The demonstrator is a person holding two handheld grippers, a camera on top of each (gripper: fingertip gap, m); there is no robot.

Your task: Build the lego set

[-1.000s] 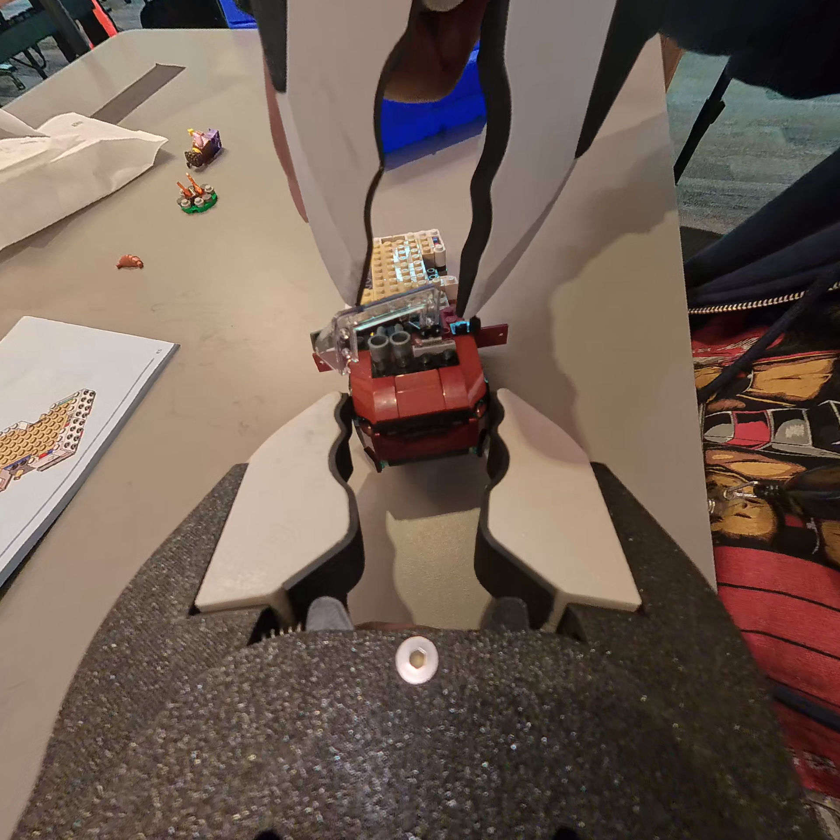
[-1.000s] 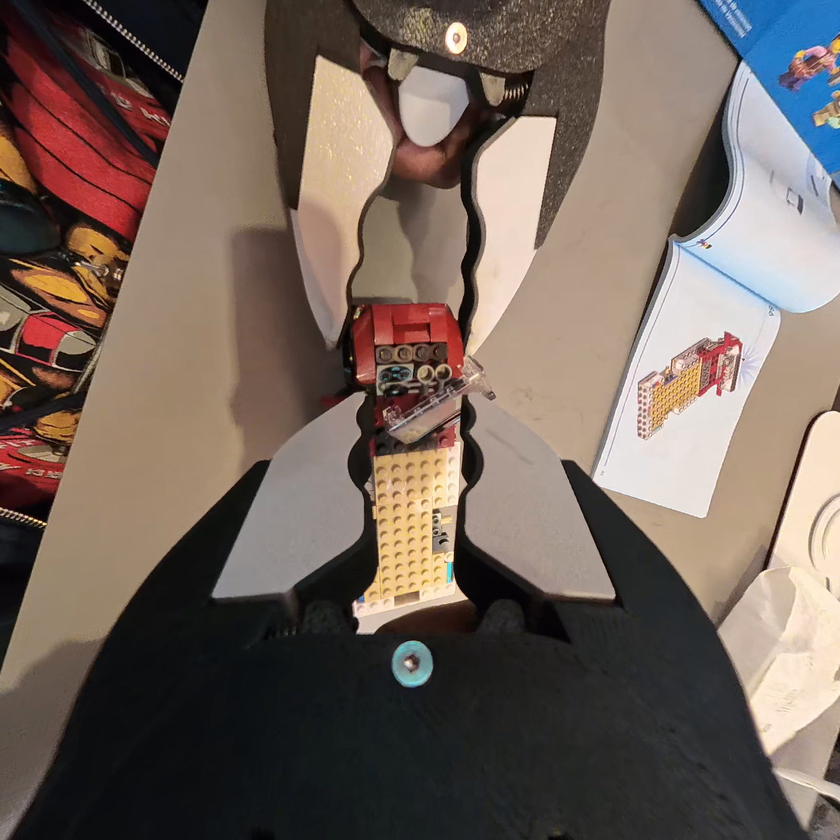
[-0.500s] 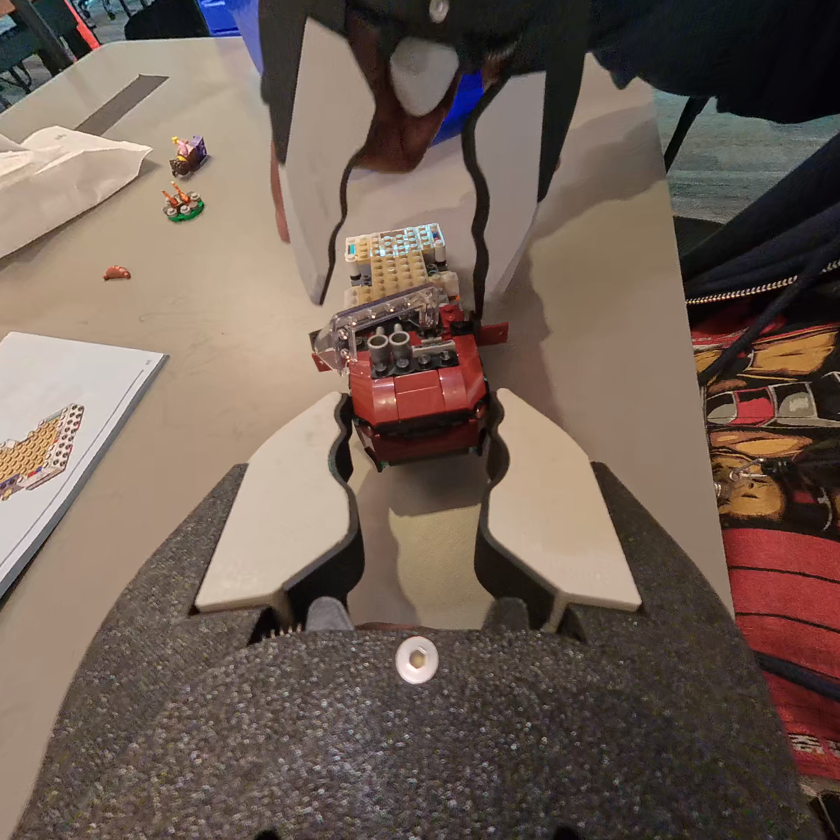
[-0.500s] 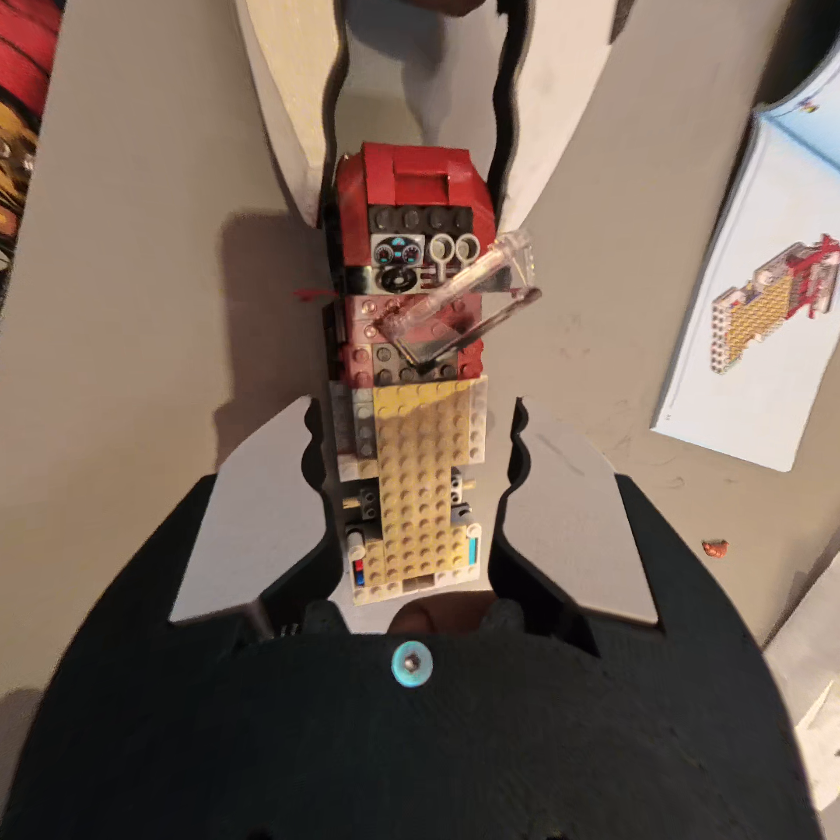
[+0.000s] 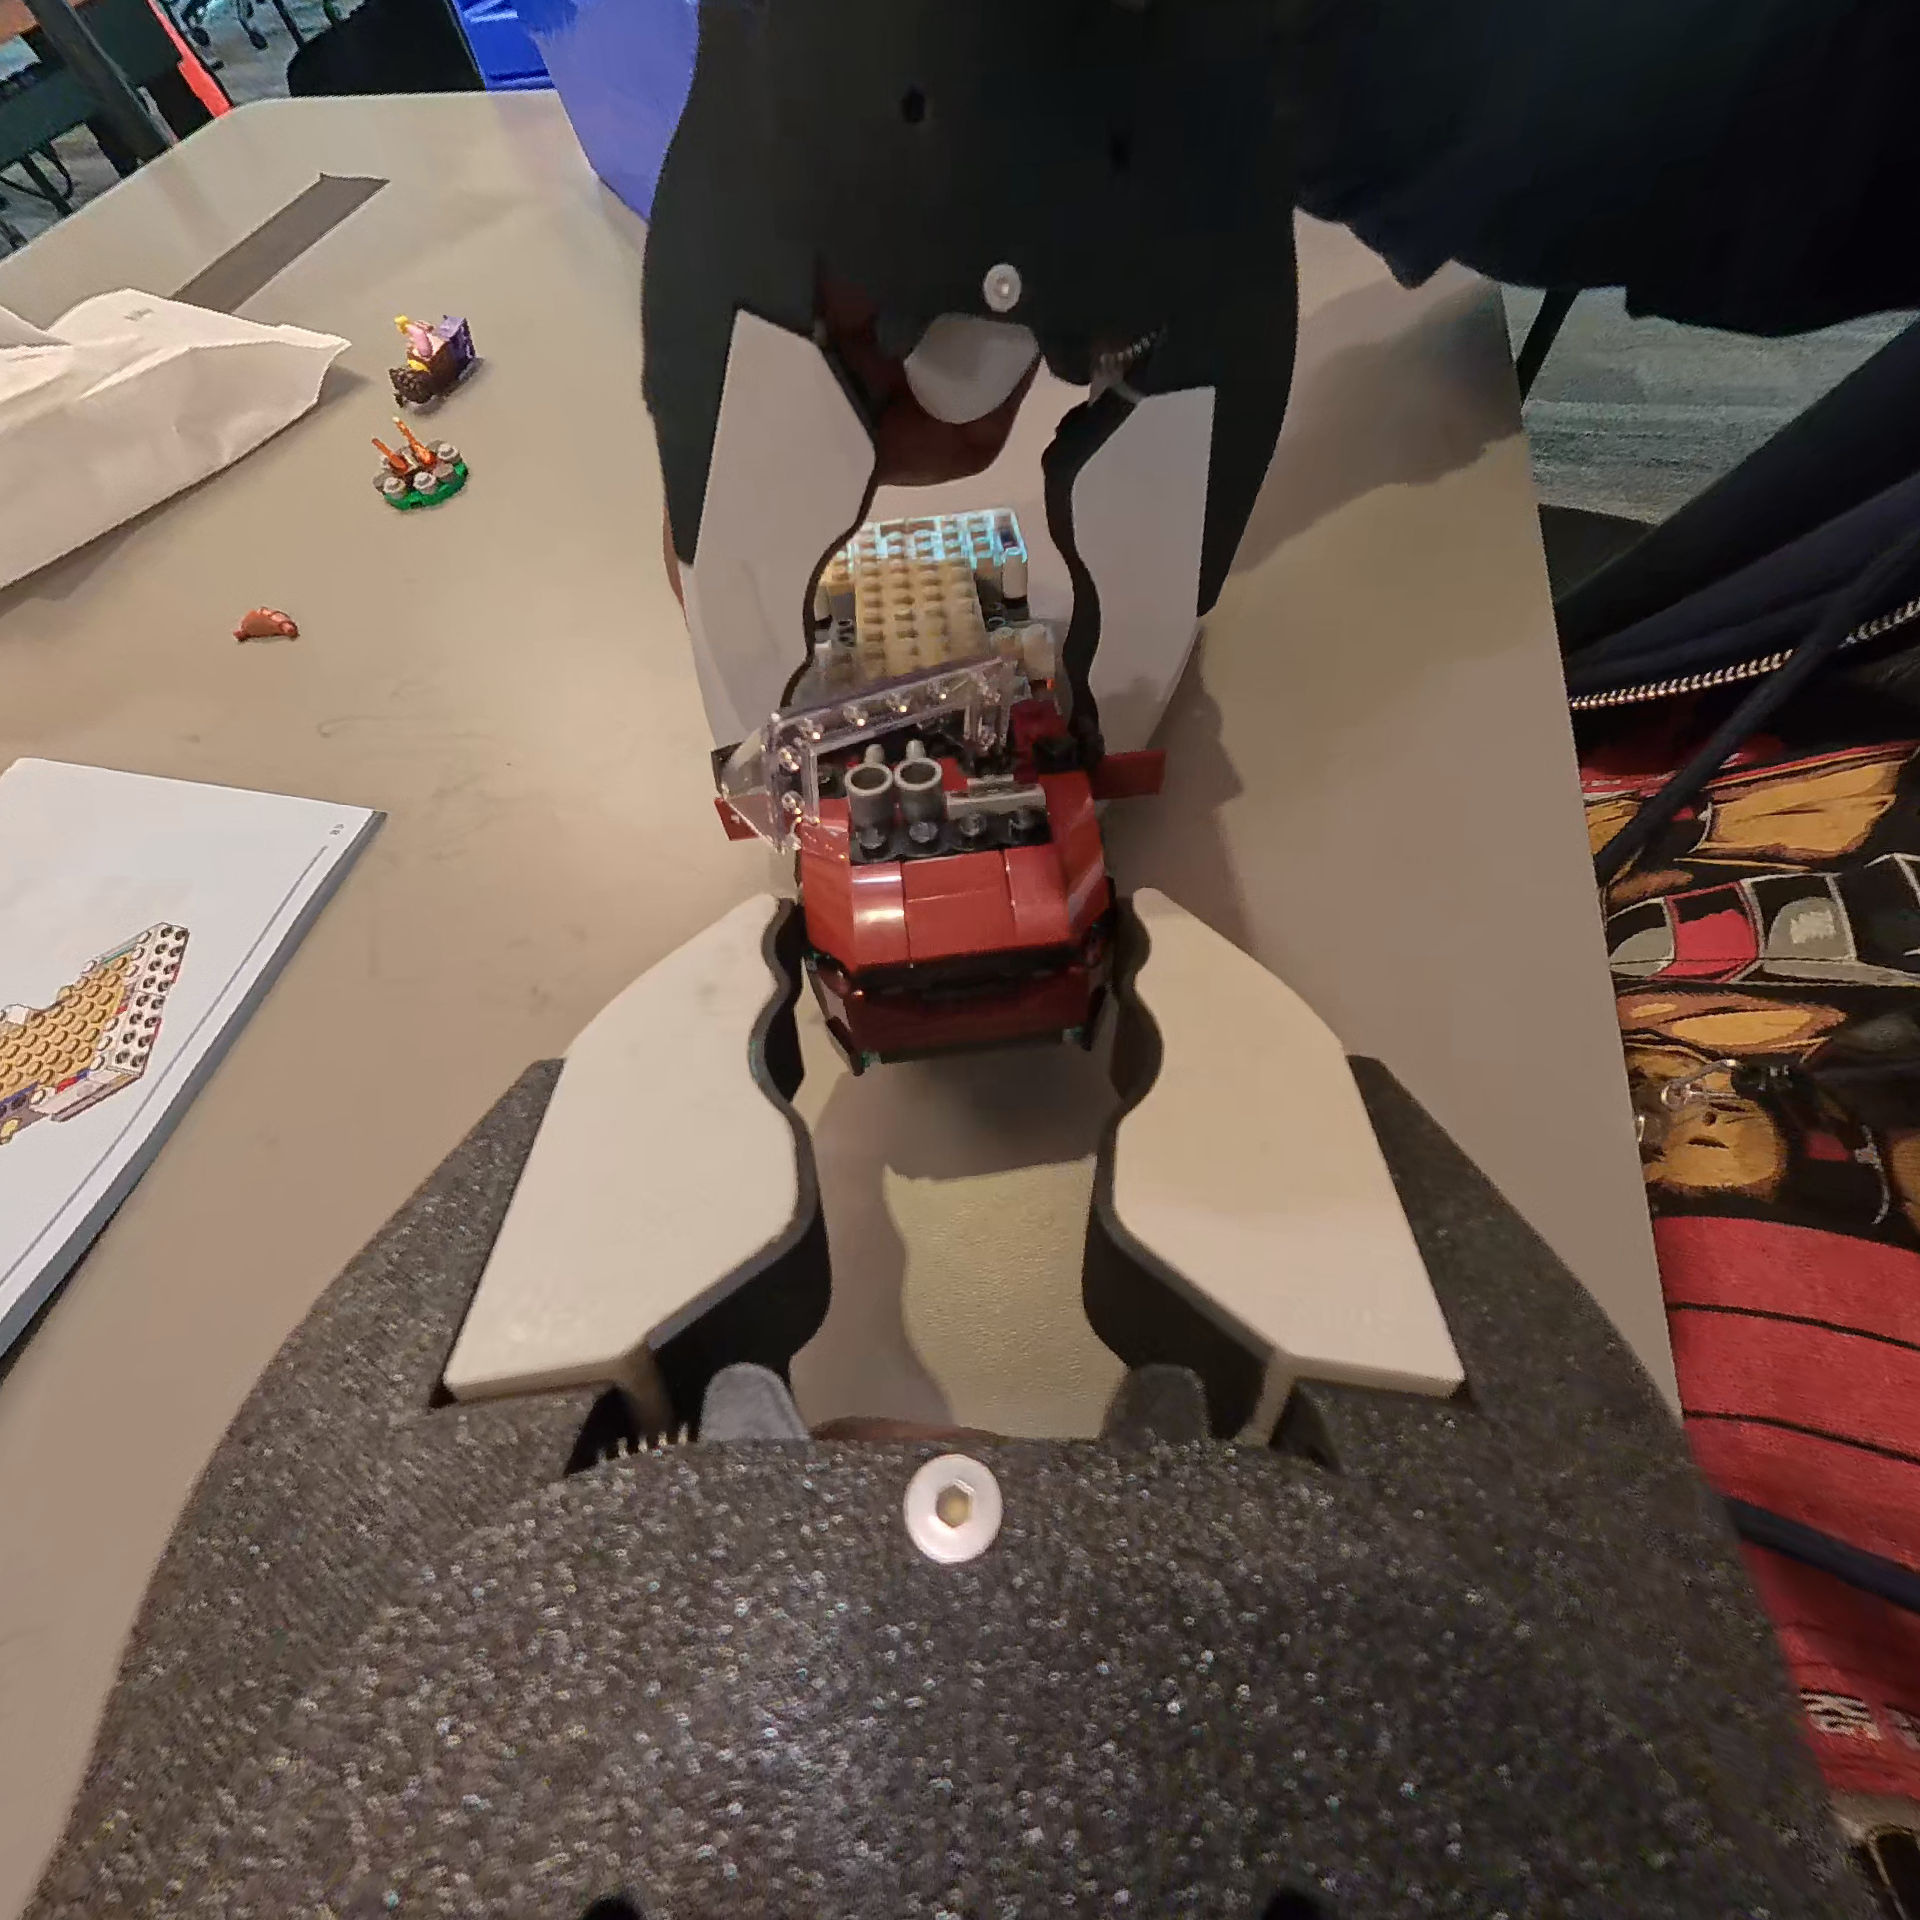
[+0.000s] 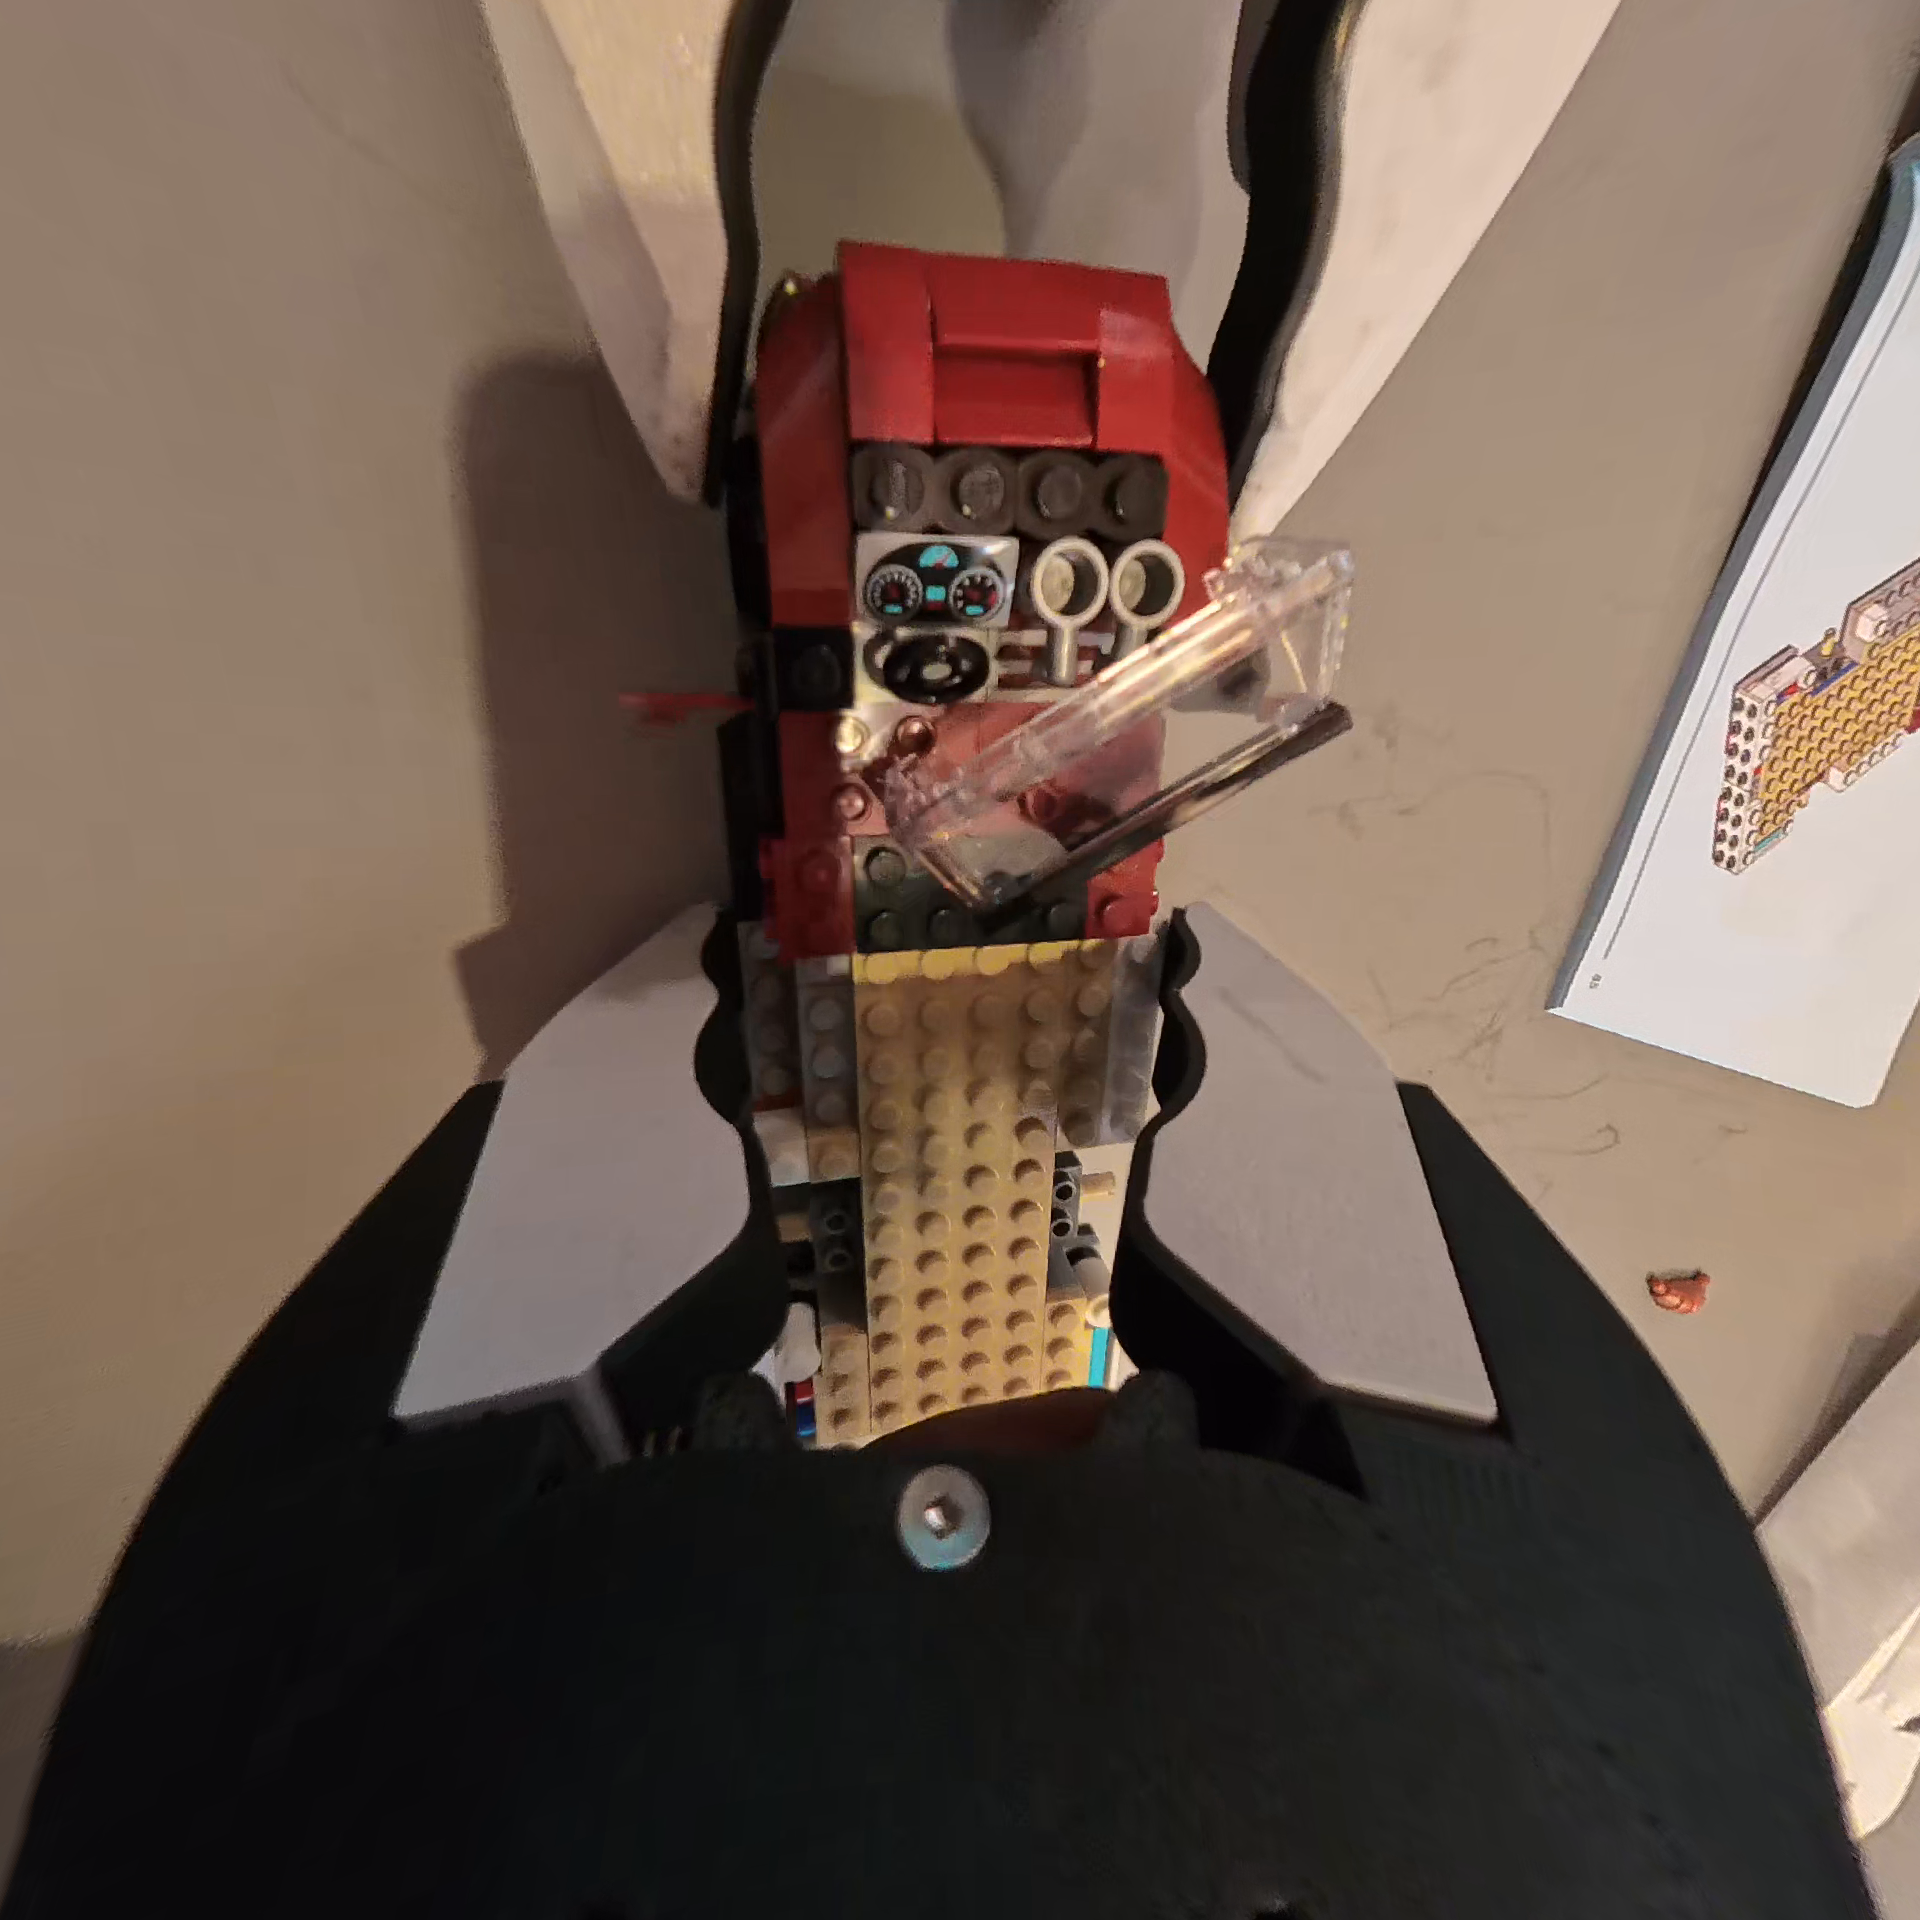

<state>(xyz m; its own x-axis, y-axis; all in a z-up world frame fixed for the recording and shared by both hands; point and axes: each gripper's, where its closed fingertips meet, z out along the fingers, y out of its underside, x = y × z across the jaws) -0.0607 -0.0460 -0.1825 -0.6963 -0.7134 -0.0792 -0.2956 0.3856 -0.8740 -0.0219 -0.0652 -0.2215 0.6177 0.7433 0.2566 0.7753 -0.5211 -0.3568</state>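
My left gripper (image 5: 951,977) is clamped on the dark-red nose of the brick-built toy truck (image 5: 951,914), pads pressing both flanks. At twelve o'clock, my right gripper (image 6: 951,997) straddles its tan studded bed (image 6: 966,1143); contact there I cannot tell. Its clear windscreen piece (image 6: 1164,717) sits askew. The instruction booklet (image 5: 125,997) lies at nine o'clock on the beige table (image 5: 468,675).

Left wrist view: low, close, facing along the table (image 5: 499,665) at the toy truck's (image 5: 951,914) red nose. Right wrist view: steep, close, from the opposite end. Shared: truck, instruction booklet (image 6: 1745,748), both grippers.
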